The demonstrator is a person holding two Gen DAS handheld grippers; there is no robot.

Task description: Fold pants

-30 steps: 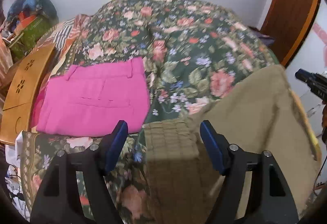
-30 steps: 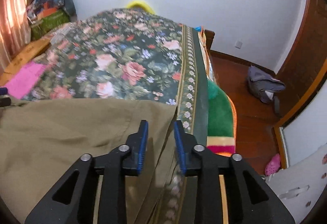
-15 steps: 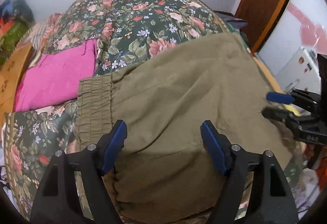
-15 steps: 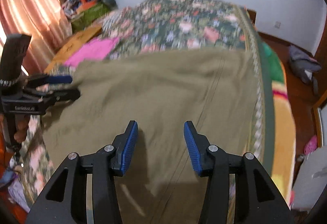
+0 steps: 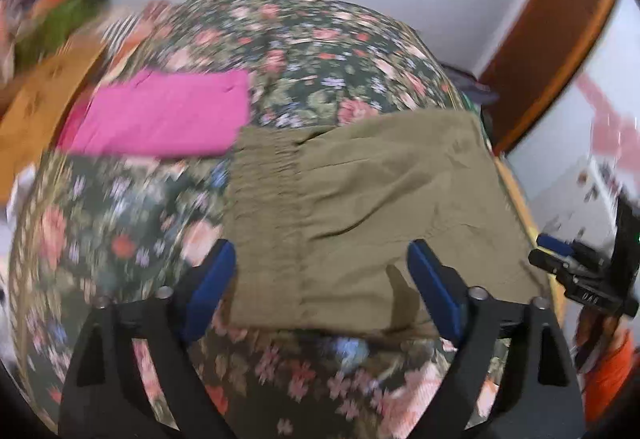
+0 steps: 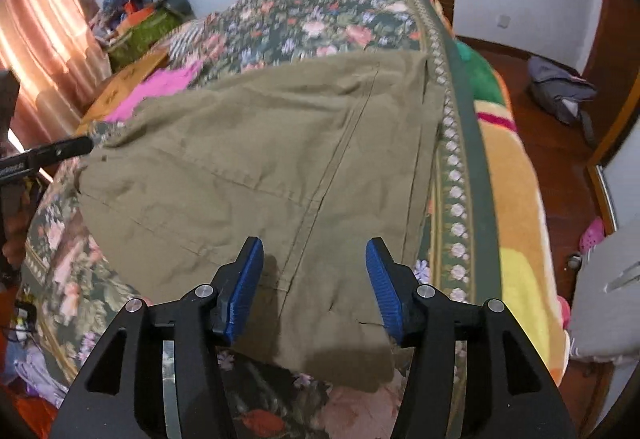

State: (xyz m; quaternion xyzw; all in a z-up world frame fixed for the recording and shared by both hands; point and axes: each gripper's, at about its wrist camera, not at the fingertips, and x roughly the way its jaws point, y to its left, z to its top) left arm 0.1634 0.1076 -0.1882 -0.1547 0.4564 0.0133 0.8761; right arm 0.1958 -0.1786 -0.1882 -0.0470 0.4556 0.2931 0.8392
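Observation:
Olive pants (image 5: 372, 207) lie flat on the floral bedspread (image 5: 304, 51), elastic waistband toward the left. In the right wrist view the pants (image 6: 256, 167) spread across the bed's near half. My left gripper (image 5: 320, 287) is open and empty, hovering over the pants' near edge by the waistband. My right gripper (image 6: 314, 281) is open and empty over the pants' near end. The right gripper also shows at the right edge of the left wrist view (image 5: 560, 259). The left gripper shows at the left edge of the right wrist view (image 6: 52, 155).
Folded pink pants (image 5: 160, 117) lie beyond the waistband. A wooden board (image 5: 36, 107) and a clothes pile (image 6: 140, 15) sit on the left. A striped blanket (image 6: 508, 167) hangs off the bed's right side. A grey bag (image 6: 560, 91) lies on the floor.
My right gripper opened wide and let go of the pants, which now lie flat. Both grippers drew back toward the near edge. The left view swung left, blurred.

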